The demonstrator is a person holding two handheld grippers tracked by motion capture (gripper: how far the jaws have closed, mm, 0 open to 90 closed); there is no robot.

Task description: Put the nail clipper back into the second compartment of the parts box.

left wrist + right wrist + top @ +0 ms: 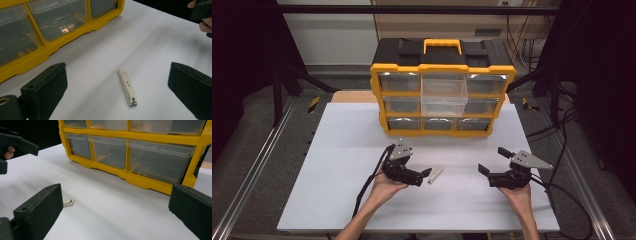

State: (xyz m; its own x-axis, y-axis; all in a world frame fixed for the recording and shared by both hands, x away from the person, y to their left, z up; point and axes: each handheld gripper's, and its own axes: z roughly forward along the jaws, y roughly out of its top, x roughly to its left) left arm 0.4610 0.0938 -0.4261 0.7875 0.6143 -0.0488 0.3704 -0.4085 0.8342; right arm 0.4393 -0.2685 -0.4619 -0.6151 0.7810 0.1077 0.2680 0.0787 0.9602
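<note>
High view: the left gripper, lower centre-left of the frame, has its jaws spread wide, just left of the nail clipper lying flat on the white table; right gripper, lower right, jaws wide, holding nothing; yellow drawer organizer upper centre.

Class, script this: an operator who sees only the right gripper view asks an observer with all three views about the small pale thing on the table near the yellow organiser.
Operator: What is that pale thing beside my jaw?
Observer: A nail clipper, lying flat on the table. The left gripper view shows its whole length.
Operator: Is anything holding it?
Observer: No. The left tool is open, with a jaw on either side and neither touching it.
Operator: Is the organiser closed?
Observer: Not fully. In the high view a clear middle drawer of the organiser is pulled forward.
</note>
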